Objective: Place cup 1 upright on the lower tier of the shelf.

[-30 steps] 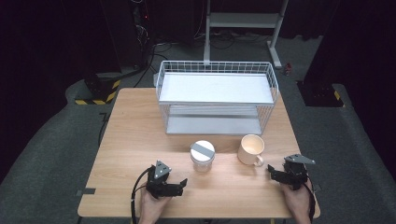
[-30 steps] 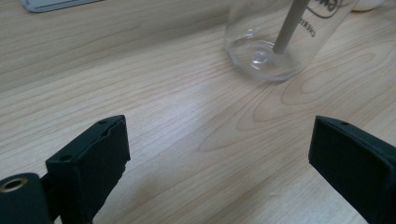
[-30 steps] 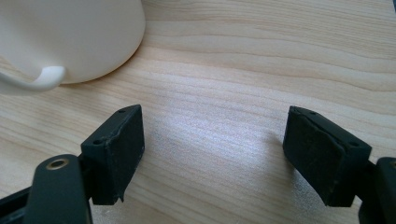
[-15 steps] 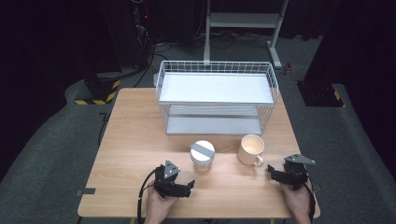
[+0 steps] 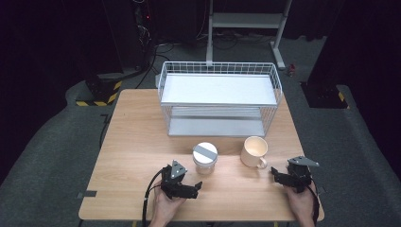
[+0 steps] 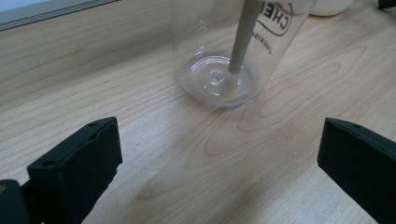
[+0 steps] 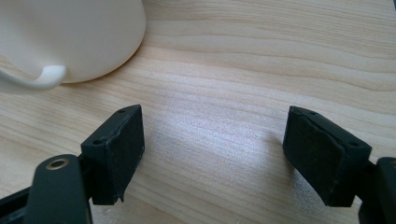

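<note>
Table: a light wooden table (image 5: pixel 132 142) fills the middle of the high view, dark floor all round it.
Rack: at the far side stands a white wire rack (image 5: pixel 218 101) with two shelves, both shelf boards bare as far as the high view shows.
Cup: here's the cream cup (image 5: pixel 254 151), upright on the wood in front of the rack's right half, handle turned toward the person; in the right gripper view (image 7: pixel 70 37) it sits ahead and to the left of the jaws, handle curling out at the left edge.
Jar: a clear plastic jar (image 5: pixel 205 158) stands upright just left of the cup and apart from it, white lid on top with a grey strip across; the left gripper view (image 6: pixel 233 51) looks right through its wall, catching printed letters and a pale stick inside that reaches the bottom.
Left gripper: the left gripper (image 5: pixel 194 188) lies low over the near edge, tips aimed at the jar's base and just short of it. Its jaws have just been opening and now stand spread wide, bare wood between them, the jar ahead and untouched.
Right gripper: the right gripper (image 5: pixel 274 174) rests near the right front corner, pointing at the cup. Jaws parted here too, nothing but tabletop between them, the cup near but clear of the pads (image 7: pixel 119 154).
</note>
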Available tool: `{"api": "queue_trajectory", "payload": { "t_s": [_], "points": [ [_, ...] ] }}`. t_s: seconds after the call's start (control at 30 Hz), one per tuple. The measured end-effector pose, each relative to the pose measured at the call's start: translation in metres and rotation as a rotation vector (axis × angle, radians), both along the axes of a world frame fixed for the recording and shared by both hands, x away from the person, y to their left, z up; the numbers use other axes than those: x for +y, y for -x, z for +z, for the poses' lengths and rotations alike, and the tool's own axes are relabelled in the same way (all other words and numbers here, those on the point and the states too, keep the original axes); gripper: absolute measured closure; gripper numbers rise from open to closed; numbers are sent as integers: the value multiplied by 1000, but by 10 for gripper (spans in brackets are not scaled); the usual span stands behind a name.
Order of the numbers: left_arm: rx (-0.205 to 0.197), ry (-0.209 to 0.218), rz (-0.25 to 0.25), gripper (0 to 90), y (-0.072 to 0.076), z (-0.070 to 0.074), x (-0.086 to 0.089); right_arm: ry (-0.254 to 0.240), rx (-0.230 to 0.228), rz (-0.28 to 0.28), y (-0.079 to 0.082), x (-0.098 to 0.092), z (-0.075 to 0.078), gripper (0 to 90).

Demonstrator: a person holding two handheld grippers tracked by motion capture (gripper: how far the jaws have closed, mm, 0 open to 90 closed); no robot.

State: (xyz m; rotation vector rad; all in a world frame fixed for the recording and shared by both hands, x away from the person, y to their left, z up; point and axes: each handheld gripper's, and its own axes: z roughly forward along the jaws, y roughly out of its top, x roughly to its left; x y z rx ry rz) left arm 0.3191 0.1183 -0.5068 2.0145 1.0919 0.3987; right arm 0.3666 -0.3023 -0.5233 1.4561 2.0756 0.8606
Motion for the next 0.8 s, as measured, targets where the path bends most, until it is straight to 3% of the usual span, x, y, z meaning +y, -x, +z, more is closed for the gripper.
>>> {"api": "queue_trajectory", "payload": {
  "t_s": [0.8],
  "points": [
    [-24, 31, -16, 4, -24, 12, -26, -4, 1, -3, 1, 0, 0, 209]
  ]
}}
